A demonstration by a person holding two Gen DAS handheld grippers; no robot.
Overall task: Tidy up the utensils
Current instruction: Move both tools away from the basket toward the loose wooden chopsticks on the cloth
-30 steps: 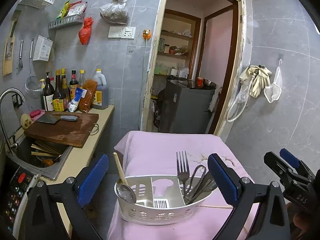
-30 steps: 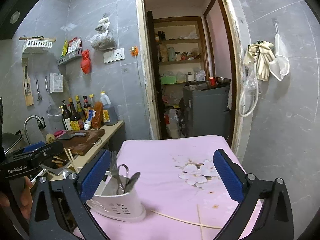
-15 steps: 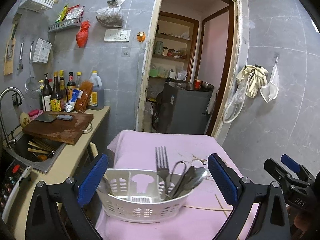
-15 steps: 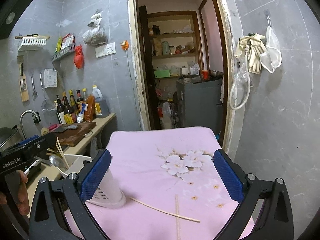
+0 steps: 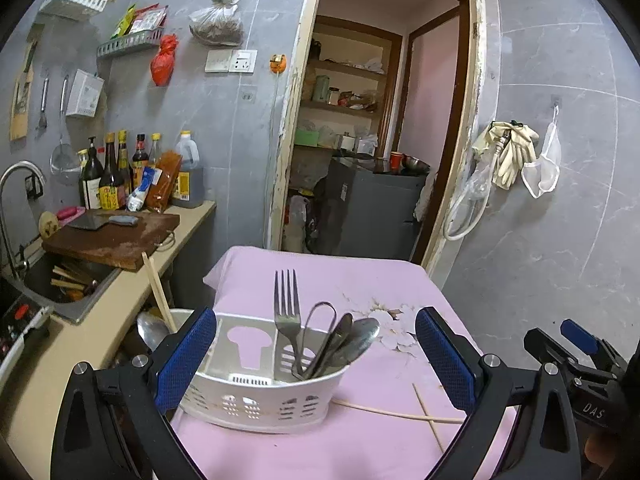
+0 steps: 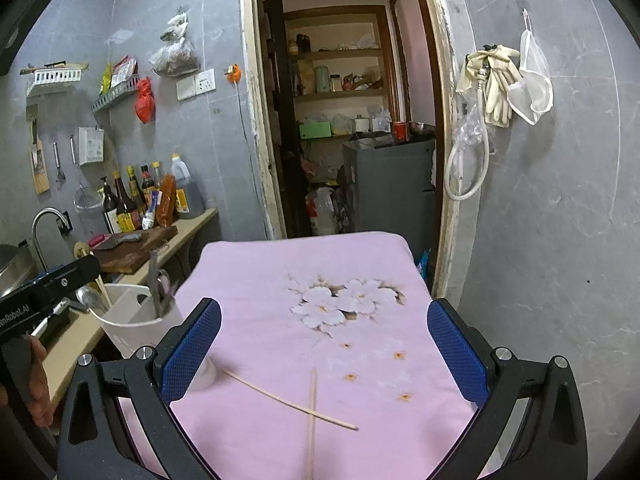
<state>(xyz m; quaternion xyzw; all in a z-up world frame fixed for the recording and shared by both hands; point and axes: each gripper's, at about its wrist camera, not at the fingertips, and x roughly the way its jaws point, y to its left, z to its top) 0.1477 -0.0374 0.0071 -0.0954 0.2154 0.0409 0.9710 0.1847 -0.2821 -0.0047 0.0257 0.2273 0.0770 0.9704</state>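
A white utensil caddy (image 5: 260, 394) stands on the pink-clothed table (image 5: 360, 284), between my left gripper's open fingers. It holds a fork (image 5: 286, 308), spoons (image 5: 356, 340) and, at its left end, a chopstick (image 5: 158, 296) and a ladle. My left gripper (image 5: 316, 354) is open and empty. Two loose chopsticks (image 6: 296, 402) lie crossed on the cloth, just in front of my right gripper (image 6: 324, 350), which is open and empty. The caddy also shows in the right wrist view (image 6: 132, 320), at the left. The chopsticks show in the left wrist view (image 5: 416, 410) too.
A counter (image 5: 100, 320) with a sink, cutting board (image 5: 112, 236) and bottles runs along the left of the table. A doorway (image 5: 380, 140) to a storeroom is behind the table. Gloves and a hose hang on the right wall (image 5: 560, 160).
Both grippers have shifted right. In the left view the caddy has slid left and the loose chopsticks have come into sight. In the right view the chopsticks have moved nearer the middle.
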